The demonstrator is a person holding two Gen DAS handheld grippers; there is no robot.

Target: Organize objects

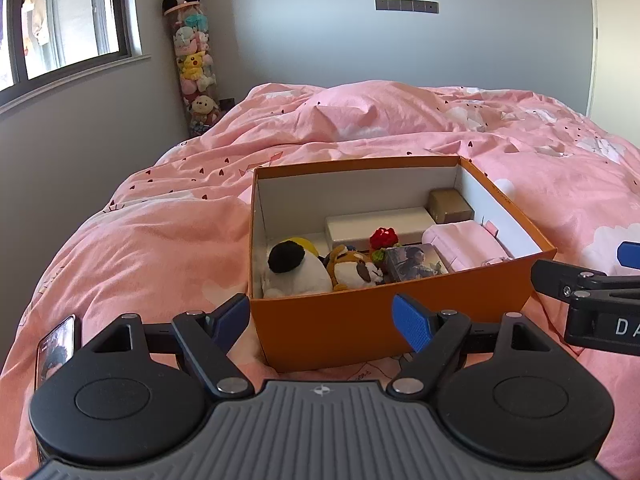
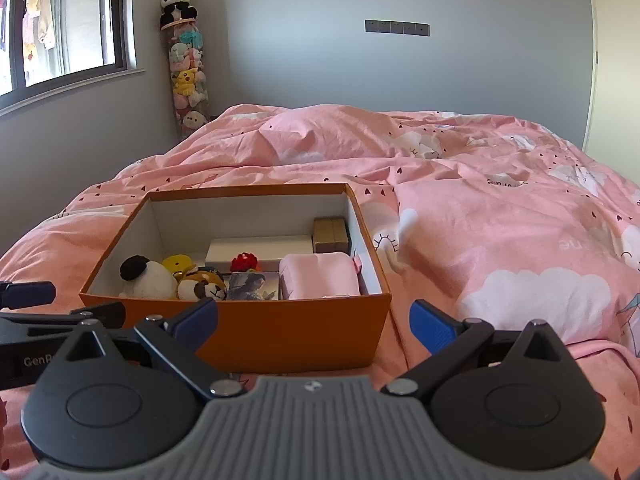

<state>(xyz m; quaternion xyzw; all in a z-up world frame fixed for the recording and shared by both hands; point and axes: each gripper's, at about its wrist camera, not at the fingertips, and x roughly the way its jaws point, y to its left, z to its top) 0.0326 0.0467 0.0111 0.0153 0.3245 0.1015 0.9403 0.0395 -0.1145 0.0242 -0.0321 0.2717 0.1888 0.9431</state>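
An orange box (image 1: 360,320) sits open on a pink duvet (image 1: 160,240), holding a white-and-black plush (image 1: 294,266), an orange plush (image 1: 352,268), a red knit flower (image 1: 384,238), a picture card (image 1: 416,262), a pink pouch (image 1: 464,242), a white box (image 1: 376,224) and a small brown box (image 1: 450,202) in the far right corner. The left gripper (image 1: 322,322) hovers just in front of the box with its blue fingers spread wide and nothing between them; the right gripper (image 2: 314,326) hangs by the box's near right corner, likewise wide apart and empty.

Only the left view shows a phone (image 1: 56,350) lying on the duvet at its lower left, screen lit. Only the right view shows a yellow plush (image 2: 180,264) clearly behind the white one, and printed letters on the duvet, upside down and only partly readable. Each view catches the other gripper at its edge: "DA" reads on the right one's body in the left view, "GenR" on the left one's in the right view. In the corner a clear tube of plush toys (image 2: 186,80) stands with a panda (image 2: 176,4) on top
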